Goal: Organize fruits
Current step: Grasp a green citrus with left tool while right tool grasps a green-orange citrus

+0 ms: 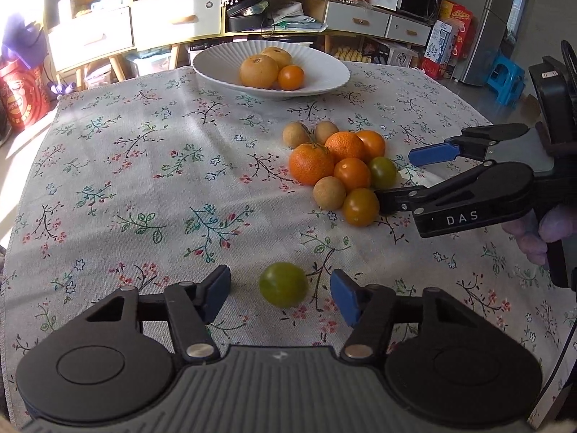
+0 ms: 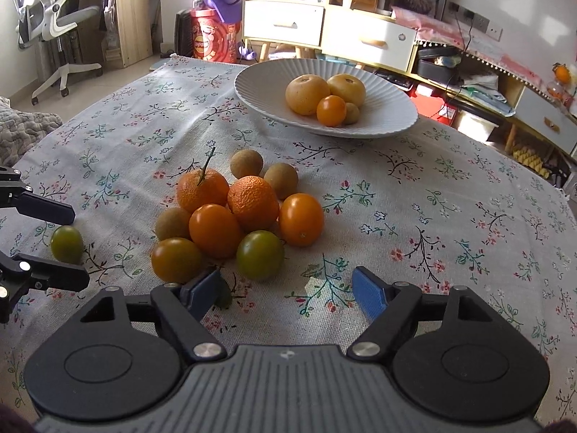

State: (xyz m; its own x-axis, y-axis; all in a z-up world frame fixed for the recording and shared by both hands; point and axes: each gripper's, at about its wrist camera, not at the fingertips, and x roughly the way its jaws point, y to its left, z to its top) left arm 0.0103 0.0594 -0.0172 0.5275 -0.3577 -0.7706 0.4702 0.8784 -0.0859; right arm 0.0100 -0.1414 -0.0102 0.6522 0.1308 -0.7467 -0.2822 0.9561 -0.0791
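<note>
A lone green tomato [image 1: 283, 284] lies on the floral tablecloth between the fingers of my open left gripper [image 1: 280, 294], untouched; it also shows in the right wrist view [image 2: 66, 239]. A pile of fruit [image 1: 339, 169] holds several oranges, orange tomatoes, brown longans and one green tomato [image 2: 260, 254]. My right gripper [image 2: 288, 290] is open and empty just in front of the pile [image 2: 238, 213]; its left finger sits next to an orange tomato [image 2: 176, 259]. The white ribbed bowl [image 1: 216, 61] [image 2: 382, 115] at the far side holds two yellow pears and an orange tomato.
The round table's cloth [image 1: 126, 180] ends at edges left and far. Beyond it stand white drawer cabinets [image 1: 173, 21], a fridge [image 1: 501, 18], a blue stool [image 1: 508, 75] and an office chair [image 2: 54, 18].
</note>
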